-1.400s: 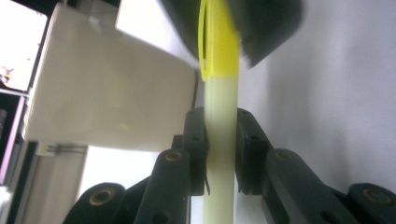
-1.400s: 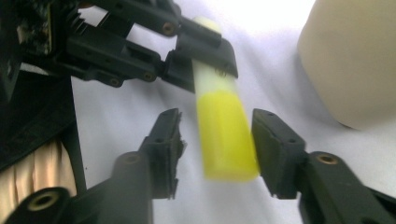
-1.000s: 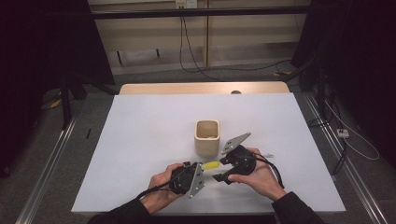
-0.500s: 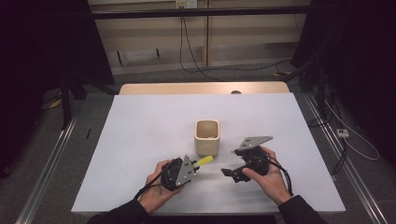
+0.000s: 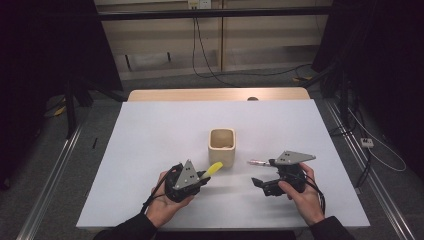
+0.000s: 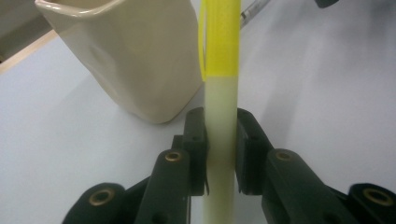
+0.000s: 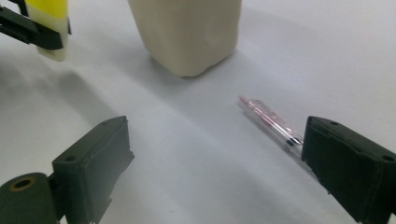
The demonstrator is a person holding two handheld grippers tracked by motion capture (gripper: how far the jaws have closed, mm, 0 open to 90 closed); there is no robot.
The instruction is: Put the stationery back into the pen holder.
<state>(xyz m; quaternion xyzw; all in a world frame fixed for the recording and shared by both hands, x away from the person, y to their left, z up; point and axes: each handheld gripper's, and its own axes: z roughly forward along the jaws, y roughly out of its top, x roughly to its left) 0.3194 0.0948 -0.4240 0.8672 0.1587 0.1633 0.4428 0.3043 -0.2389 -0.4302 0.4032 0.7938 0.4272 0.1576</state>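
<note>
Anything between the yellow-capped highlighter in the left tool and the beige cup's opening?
Nothing visible. The left tool is shut on the yellow-capped pale highlighter, whose cap points at the beige ceramic cup. Bare white table lies between them, and what shows of the cup's mouth looks empty. The clear pen with pink markings lies off to the side.

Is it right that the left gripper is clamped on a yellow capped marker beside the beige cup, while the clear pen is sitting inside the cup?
Not quite. The clear pen lies flat on the white table beside the beige cup, as the right gripper view shows. The rest stands: the left gripper is clamped on the yellow capped marker beside that cup.
</note>
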